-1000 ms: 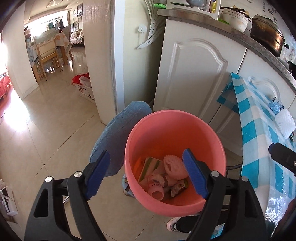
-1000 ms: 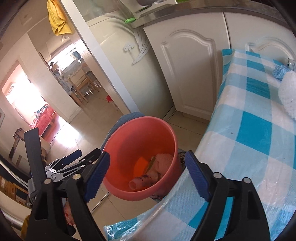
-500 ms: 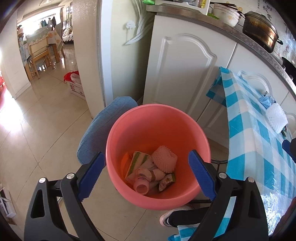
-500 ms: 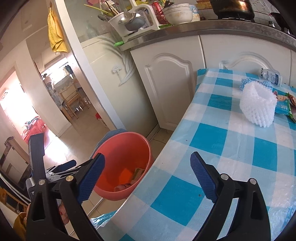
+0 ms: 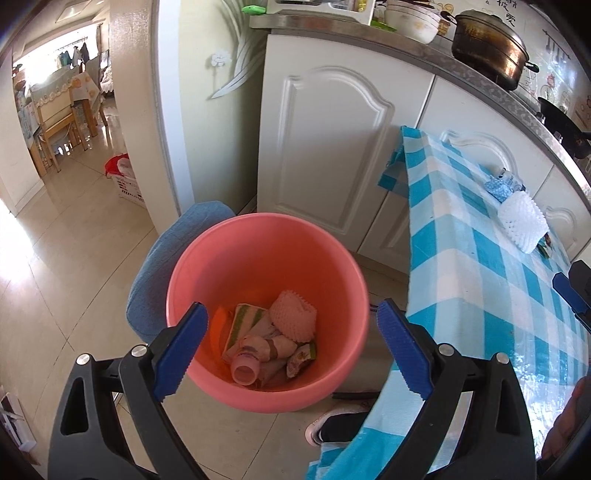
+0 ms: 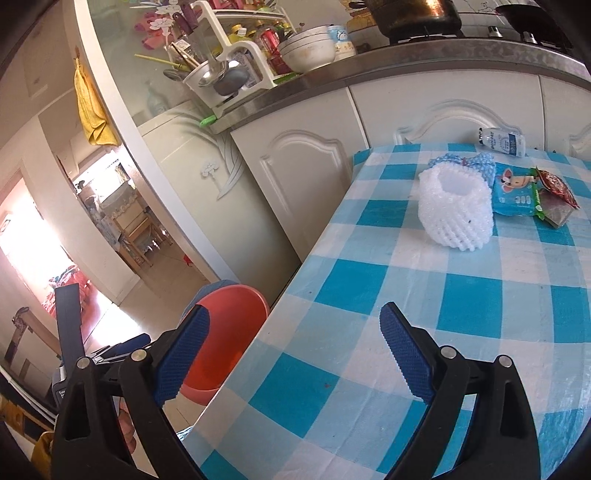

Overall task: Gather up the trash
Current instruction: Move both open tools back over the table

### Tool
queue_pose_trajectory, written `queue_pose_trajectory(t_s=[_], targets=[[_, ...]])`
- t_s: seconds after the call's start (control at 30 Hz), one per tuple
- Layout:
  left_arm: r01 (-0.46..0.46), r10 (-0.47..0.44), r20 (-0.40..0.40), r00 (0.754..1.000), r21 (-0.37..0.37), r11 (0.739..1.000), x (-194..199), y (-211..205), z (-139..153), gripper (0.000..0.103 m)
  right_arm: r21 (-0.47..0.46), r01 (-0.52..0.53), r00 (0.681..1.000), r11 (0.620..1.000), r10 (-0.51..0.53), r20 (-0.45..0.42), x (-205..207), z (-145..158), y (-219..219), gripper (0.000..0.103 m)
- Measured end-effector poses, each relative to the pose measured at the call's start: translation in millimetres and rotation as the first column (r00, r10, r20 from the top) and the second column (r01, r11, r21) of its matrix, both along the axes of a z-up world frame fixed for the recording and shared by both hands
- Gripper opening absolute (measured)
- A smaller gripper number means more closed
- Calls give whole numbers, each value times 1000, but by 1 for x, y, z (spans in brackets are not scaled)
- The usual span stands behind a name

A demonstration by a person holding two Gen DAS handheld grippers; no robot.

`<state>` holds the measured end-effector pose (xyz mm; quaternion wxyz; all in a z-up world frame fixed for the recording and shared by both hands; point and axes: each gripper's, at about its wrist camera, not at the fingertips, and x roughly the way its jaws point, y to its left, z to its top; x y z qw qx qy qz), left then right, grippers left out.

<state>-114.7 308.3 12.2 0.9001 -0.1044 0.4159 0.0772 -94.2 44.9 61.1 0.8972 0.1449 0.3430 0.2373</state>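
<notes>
A lidded brass pot sat on the steel counter, bowls stacked near its left end beside a utensil rack.

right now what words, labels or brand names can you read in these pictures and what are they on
No text reads with certainty.
Small white bottle: dark print on its label, too small to read.
Blue packet: cartoon picture, lettering blurred.
Red wrapper: print unreadable.
Wall behind the pot: red characters, cut off and blurred.
</notes>
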Motion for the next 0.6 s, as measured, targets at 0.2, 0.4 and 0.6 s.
queue_pose_trajectory(t_s=[0.2, 0.4, 0.6], targets=[[40, -40, 15, 999, 9, 999, 4, -23, 12, 93, 42, 63, 998, 997, -63, 1, 6, -1, -35, 92], [95, -95, 26, 995, 26, 995, 11, -51, 20, 93, 71, 132, 991, 989, -132, 5, 10, -3, -72, 92], [151, -152, 32, 988, 37, 988, 17, -79, 27, 93, 114, 210, 978, 971, -210, -7, 12, -7, -114, 92]])
